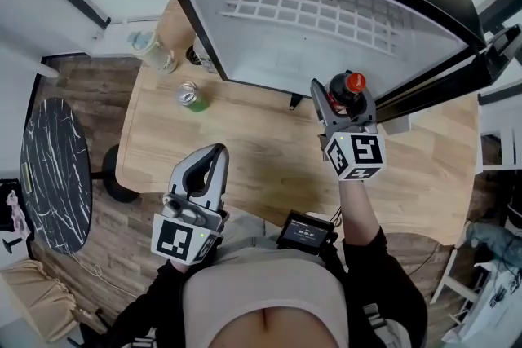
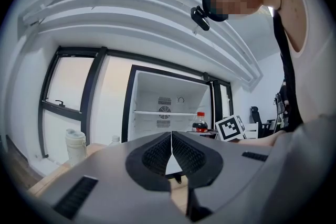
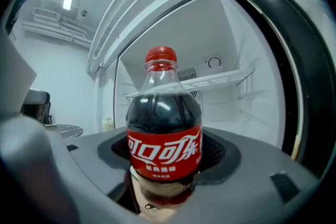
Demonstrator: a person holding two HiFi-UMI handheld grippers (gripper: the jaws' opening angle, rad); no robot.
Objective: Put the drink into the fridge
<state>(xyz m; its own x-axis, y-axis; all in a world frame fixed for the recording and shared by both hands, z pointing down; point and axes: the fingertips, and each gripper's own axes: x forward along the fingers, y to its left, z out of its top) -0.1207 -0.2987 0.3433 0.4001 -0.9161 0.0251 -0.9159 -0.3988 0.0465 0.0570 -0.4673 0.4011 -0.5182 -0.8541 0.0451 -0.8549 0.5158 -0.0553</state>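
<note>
Right gripper view: I had right claw (image 3: pixel 167 168) pinching cola bottle (image 3: pixel 164 134) upright mid-frame, aimed at open fridge (image 3: pixel 236 113); left claw (image 2: pixel 171 138) pressed together, idle.

My left gripper (image 1: pixel 214 152) sits low at about 7 o'clock in the head view. It is drawn in close to my body with its tips pointing between 12 and 1 o'clock, and its jaws are pressed together with nothing between them. My right gripper (image 1: pixel 344 98) is held farther out at about 2 o'clock, at the end of a bare forearm (image 1: pixel 360 212) that stretches toward 12, and its jaws clamp either side of the bottle (image 1: pixel 351 85), which stands upright.
</note>
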